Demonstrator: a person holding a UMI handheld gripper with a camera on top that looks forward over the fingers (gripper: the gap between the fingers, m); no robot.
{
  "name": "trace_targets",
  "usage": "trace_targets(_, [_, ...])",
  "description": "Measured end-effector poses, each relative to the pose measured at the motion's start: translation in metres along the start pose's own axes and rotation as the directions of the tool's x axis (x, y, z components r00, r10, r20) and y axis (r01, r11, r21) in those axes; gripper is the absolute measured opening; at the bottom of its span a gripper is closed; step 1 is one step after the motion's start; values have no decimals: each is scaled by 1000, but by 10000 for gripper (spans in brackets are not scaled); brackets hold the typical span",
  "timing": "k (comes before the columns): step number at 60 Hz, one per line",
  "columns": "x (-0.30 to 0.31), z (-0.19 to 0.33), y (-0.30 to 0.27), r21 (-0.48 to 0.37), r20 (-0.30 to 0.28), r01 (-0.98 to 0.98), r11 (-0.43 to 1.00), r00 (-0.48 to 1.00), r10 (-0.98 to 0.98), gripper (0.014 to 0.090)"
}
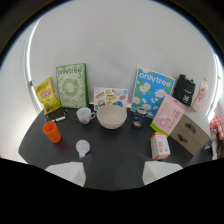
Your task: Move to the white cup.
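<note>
Claw view: your claw (113, 172) stands open, holding nothing. White cup (85, 115) sits upright on the dark surface (120, 150), well beyond the fingers, between orange cup (51, 131) and bowl (111, 116). Approach mostly undone; the stretch to the cup remains.

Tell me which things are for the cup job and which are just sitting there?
For the job:
white cup
tongs, open, nothing between them

Just lying about:
orange cup
big bowl
yellow snack bag
green box
blue box
pink box
small carton
</note>
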Motion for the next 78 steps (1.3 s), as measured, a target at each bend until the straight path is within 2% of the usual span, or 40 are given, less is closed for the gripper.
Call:
trace_targets(22, [-25,-19,15,8,-54,6,1000,999,-5,860])
trace_targets(33, [-78,-21,22,17,-43,-7,1000,999,7,863])
trace_targets(34, [-83,-19,21,19,-41,-6,1000,999,7,824])
trace_targets(35, [-88,-18,21,21,-39,-5,1000,999,6,860])
trace_targets(39, [-108,-10,13,41,-27,-6,999,1000,7,861])
trace_targets(50, [-142,32,-17,88,1,8,996,1000,-8,859])
trace_targets(51, [-144,38,-20,89,3,9,996,1000,-9,821])
trace_targets(52, [-145,43,-23,91,4,10,996,1000,-11,860])
trace_targets(57, [-150,76,-40,95,8,12,995,1000,-13,857])
trace_targets(66, [-151,138,-62,87,11,12,996,1000,-13,861])
trace_targets(78, [-154,203,-62,14,22,-13,1000,1000,12,858])
